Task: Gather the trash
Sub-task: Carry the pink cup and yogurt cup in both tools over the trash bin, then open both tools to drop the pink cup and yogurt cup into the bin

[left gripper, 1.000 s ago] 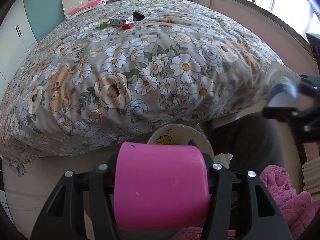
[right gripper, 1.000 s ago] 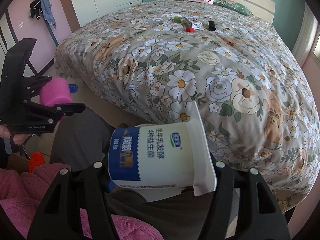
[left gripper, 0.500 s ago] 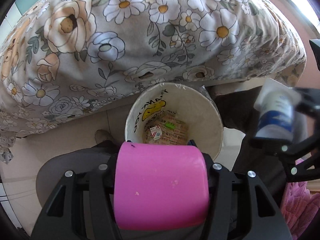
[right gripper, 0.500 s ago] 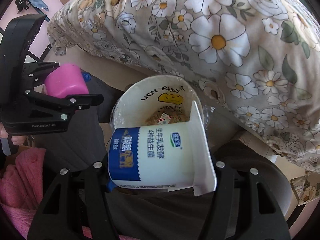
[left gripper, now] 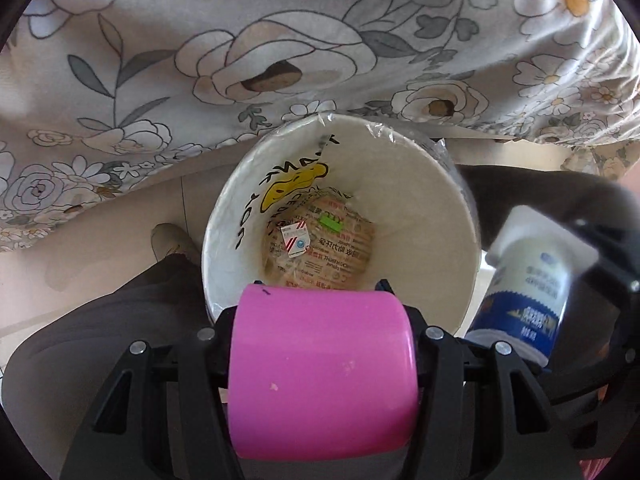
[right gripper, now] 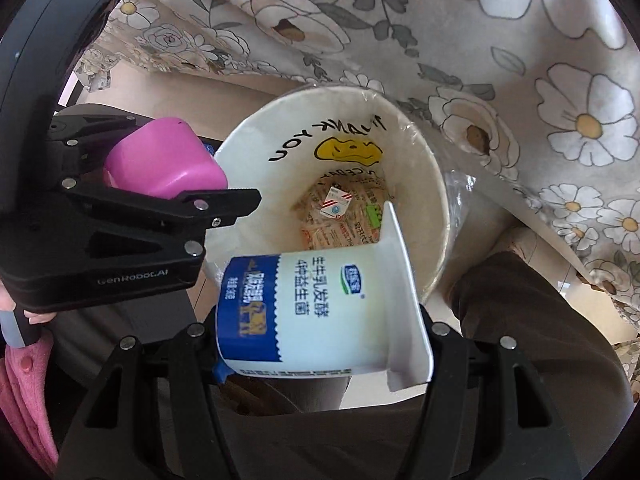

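Pink plastic cup (left gripper: 324, 372) is what our left tongs (left gripper: 322, 322) are clenching, while our right tongs (right gripper: 320, 328) are grasping the yogurt tub (right gripper: 316, 312); we are holding both just above the lined bin (left gripper: 420, 200) beside the bed. We are judging it best to centre each over the opening before releasing, wrists pointing almost straight down

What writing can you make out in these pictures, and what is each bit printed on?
"THANK YOU", above a yellow smiley: inside wall of the white bin.
"GenRobot.AI": side of the left gripper.
"生牛乳发酵" and "4种益生菌": the yogurt cup in the right gripper; its small logo and blue-band text are too blurred.
Wrappers in the bin: print too small to read.
Pink container: no text.
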Available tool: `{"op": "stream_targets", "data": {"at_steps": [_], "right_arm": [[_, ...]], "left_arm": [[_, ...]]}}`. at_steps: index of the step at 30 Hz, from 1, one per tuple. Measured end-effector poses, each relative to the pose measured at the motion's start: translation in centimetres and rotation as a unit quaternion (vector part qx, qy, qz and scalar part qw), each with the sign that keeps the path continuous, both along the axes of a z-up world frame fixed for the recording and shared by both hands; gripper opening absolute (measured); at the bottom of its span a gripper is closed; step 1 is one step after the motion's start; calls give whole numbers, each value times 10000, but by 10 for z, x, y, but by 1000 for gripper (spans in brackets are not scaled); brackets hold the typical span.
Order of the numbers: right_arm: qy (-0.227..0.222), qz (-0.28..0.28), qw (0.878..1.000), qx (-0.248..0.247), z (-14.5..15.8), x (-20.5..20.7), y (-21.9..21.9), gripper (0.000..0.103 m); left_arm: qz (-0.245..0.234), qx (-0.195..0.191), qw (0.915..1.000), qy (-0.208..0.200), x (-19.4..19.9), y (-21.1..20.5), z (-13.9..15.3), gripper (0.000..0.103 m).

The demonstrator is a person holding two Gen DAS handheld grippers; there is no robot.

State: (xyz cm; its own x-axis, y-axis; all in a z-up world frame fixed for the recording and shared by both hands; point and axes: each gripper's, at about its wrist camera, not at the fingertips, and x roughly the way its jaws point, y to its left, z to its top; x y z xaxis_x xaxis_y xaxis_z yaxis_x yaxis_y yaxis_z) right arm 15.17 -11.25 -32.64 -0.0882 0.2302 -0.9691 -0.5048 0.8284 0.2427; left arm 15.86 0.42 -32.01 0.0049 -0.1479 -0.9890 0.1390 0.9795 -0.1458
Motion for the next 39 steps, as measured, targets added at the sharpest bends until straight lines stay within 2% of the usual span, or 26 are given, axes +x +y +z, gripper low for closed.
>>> {"op": "stream_targets", "data": {"at_steps": [9,18,30,39], "right_arm": [[518,-191,9983,-173,-47,23,9,63],[736,-231,9963,-381,-86,31,14,63],[814,-248,9950,-529,-112,34,17,63],[798,-227,9950,-561,-110,35,18,64]], "left_arm": [[272,-73,9985,465,20,4,-41,58],[304,-40,9959,847,30,2,-70,58],[464,-51,9913,1232,38,2,-106,58],[492,-123,9901,1311,40,-1,-121,58]]}}
